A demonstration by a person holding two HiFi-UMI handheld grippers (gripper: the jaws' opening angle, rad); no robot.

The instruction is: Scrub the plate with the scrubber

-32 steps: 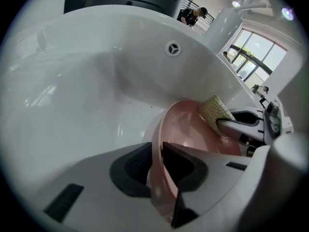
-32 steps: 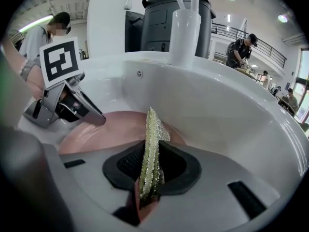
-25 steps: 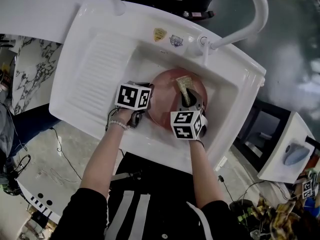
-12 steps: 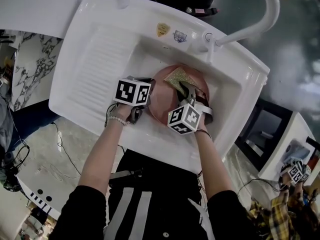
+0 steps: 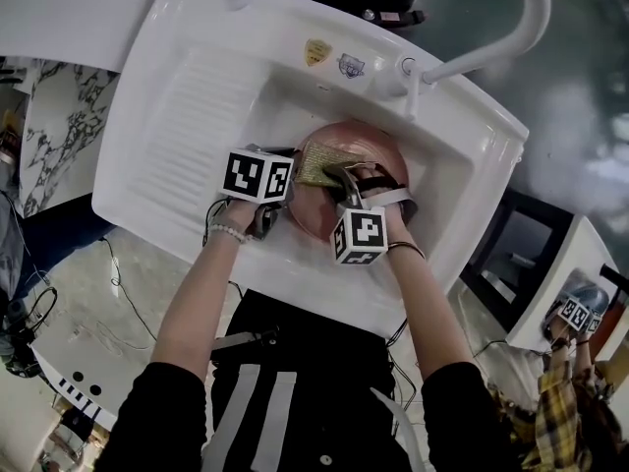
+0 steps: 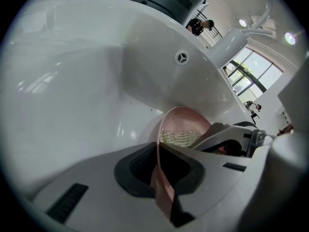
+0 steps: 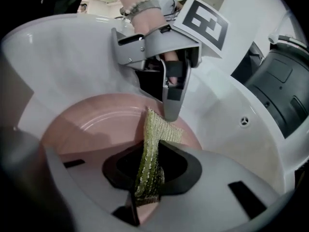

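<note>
A pink plate [image 5: 378, 147] lies in the white sink's basin [image 5: 447, 180]. My left gripper [image 5: 280, 203] is shut on the plate's left rim [image 6: 159, 178], which runs edge-on between its jaws. My right gripper [image 5: 334, 175] is shut on a yellow-green scrubber [image 5: 319, 163]. The scrubber [image 7: 150, 158] is pressed against the plate [image 7: 91, 124] near its left side, close to the left gripper's fingers [image 7: 171, 100]. In the left gripper view the scrubber [image 6: 179, 137] shows against the plate's inner face.
A white faucet [image 5: 491, 52] arches over the sink's back right. The ribbed drainboard [image 5: 187, 126] lies to the left. A drain opening [image 6: 182, 58] sits in the basin wall. Cables [image 5: 118, 293] trail on the floor at the left.
My right gripper has swept the scrubber from the plate's upper right across to its left side, ending near the left gripper. The left gripper has kept its hold on the rim.
</note>
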